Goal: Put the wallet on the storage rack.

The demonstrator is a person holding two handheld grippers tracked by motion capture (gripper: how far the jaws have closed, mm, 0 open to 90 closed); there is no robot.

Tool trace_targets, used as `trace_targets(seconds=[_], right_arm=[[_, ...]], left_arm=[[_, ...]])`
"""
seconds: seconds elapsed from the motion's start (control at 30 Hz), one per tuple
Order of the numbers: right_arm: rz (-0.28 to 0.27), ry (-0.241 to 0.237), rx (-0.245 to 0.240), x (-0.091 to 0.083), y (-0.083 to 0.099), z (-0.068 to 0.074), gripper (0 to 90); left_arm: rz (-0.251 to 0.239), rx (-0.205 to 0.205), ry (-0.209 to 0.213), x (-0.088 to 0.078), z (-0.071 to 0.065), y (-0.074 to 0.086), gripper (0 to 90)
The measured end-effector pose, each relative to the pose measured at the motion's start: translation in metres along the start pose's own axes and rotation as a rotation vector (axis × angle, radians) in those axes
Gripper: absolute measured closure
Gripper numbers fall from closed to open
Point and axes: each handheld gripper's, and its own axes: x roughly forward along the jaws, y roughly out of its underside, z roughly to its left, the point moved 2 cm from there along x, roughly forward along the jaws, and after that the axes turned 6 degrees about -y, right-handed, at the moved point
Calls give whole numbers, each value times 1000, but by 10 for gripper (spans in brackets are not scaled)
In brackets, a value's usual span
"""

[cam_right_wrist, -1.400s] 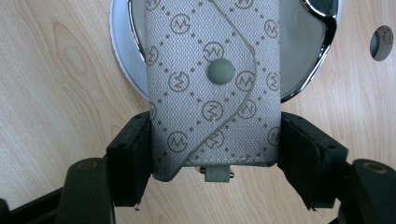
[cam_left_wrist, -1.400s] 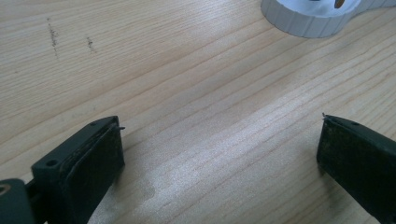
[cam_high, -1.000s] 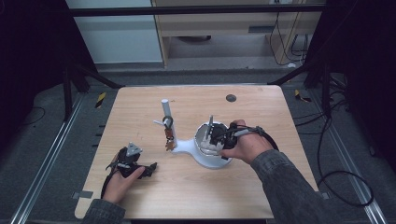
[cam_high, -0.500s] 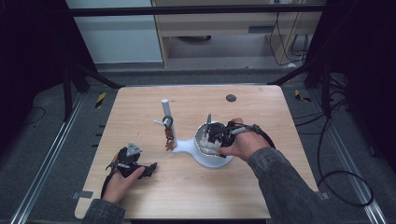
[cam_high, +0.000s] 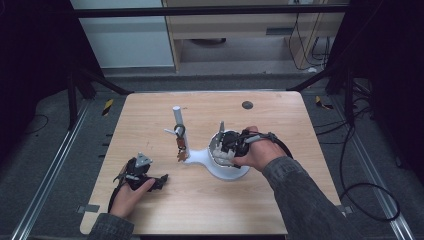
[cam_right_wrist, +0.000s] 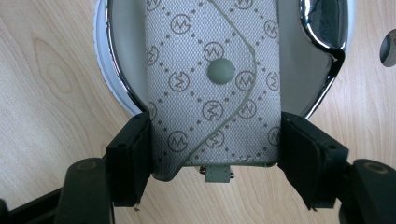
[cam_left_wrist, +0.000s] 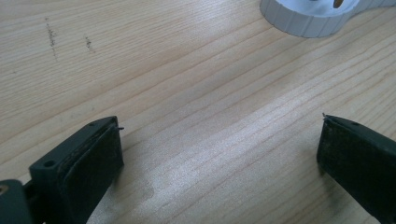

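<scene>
**A patterned pouch sits in the white dish**

The right gripper (cam_right_wrist: 215, 140) has its two black jaws pressed against the sides of a small grey pouch (cam_right_wrist: 212, 79). One jaw is on each side and both touch the cloth, so the gripper has hold of it. The pouch has round marks and dots all over it, a curved flap, and a round snap button (cam_right_wrist: 220, 71) in the middle. A little tab (cam_right_wrist: 218, 174) hangs from the end of the pouch that lies between the jaws.

Most of the pouch lies past the jaw tips, inside a round white dish (cam_right_wrist: 119, 70) with a shiny silver rim. The end with the tab sticks out over the dish edge, above the wooden table (cam_right_wrist: 46, 93).

In the high view the right gripper (cam_high: 231, 144) is over the round dish (cam_high: 227, 170), and the right hand (cam_high: 257, 152) is around it. The dish is part of a white stand. A white post (cam_high: 177, 117) goes up from the thin end of the stand, and small things hang from it, too small to tell what they are.

The left gripper (cam_high: 145, 177) rests near the front of the table (cam_high: 280, 110), well apart from the dish, with the left hand (cam_high: 127, 195) on it. In the left gripper view its jaws are wide apart with nothing in them, just bare wood between. A bit of the white stand (cam_left_wrist: 308, 18) shows far past the jaw tips
</scene>
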Motion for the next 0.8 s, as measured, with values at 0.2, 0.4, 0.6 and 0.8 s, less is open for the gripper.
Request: trace_targets(seconds=[0.2, 0.4, 0.6, 0.8], right_arm=[[3, -5, 0, 3, -1, 0, 307], [4, -10, 0, 5, -3, 0, 307], [7, -15, 1, 7, -5, 0, 305], [-20, -17, 26, 5, -5, -1, 225]], left_arm=[[0, -1, 0, 0, 0, 0, 0], [2, 0, 0, 0, 0, 0, 0], [0, 0, 0, 0, 0, 0, 0], [2, 0, 0, 0, 0, 0, 0]])
